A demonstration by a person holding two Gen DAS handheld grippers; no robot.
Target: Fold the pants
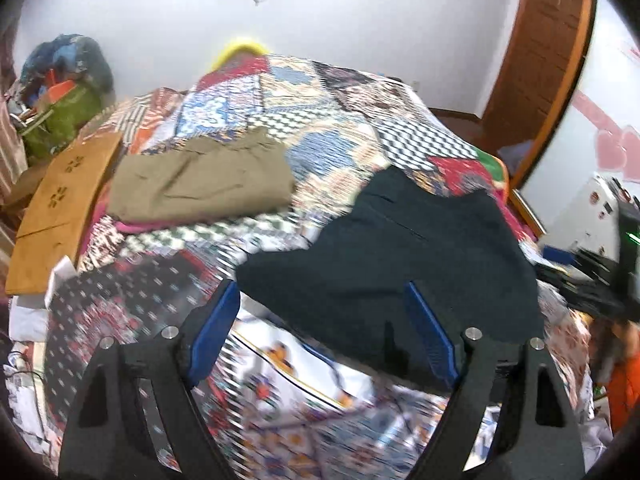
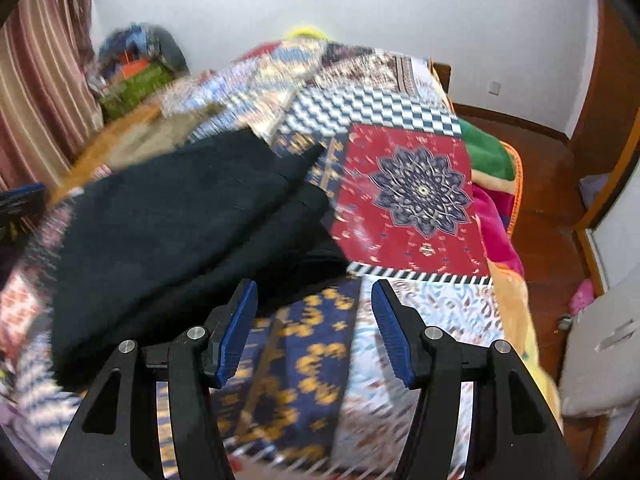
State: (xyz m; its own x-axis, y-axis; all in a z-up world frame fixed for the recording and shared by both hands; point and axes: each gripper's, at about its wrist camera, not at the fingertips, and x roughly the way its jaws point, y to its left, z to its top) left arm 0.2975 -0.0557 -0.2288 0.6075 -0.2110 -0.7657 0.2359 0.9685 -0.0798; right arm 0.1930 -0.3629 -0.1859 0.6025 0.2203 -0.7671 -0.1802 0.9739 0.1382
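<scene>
Dark navy pants [image 1: 400, 248] lie folded in a thick stack on the patchwork quilt [image 1: 280, 112], with one corner sticking up at the far end. My left gripper [image 1: 320, 292] hovers at their near left edge, open and wide; its right pad [image 1: 428, 332] is in front of the cloth and the left pad [image 1: 216, 320] is over bare quilt. In the right wrist view the same pants [image 2: 180, 232] sit left of centre. My right gripper [image 2: 315, 292] is open at their near right edge, with only quilt [image 2: 416, 192] between its pads.
Folded khaki pants [image 1: 200, 180] and a folded orange-brown garment [image 1: 60, 200] lie at the bed's far left. Bags are piled [image 1: 68, 92] by the striped curtain [image 2: 40, 60]. A wooden door [image 1: 540, 60] and wooden floor [image 2: 540, 184] are on the right.
</scene>
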